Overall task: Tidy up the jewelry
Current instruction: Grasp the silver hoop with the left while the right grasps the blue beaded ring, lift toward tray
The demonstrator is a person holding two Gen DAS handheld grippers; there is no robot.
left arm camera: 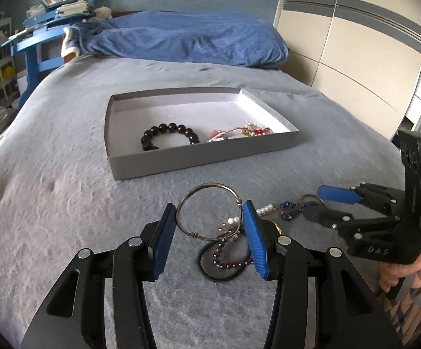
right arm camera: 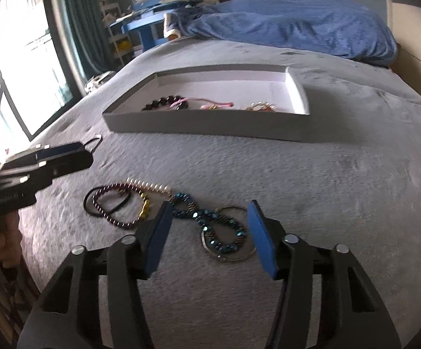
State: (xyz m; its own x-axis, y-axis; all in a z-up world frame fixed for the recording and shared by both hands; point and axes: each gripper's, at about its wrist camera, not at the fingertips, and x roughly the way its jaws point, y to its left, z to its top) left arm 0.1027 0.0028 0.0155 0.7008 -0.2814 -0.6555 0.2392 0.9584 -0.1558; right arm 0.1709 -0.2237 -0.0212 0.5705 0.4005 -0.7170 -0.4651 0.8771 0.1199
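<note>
on the grey bed (left arm camera: 65, 203), left gripper (left arm camera: 209, 212) clamps the wire bangle (left arm camera: 204, 212); right gripper (right arm camera: 209, 226) unclenched above the blue bracelet (right arm camera: 210, 224)

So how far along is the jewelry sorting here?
Partly done. The gray tray already holds a black bead bracelet and pink and pearl pieces. The left gripper grips a metal bangle; the right gripper is open over a blue beaded bracelet. A dark bead strand and hair tie remain on the bed.
</note>
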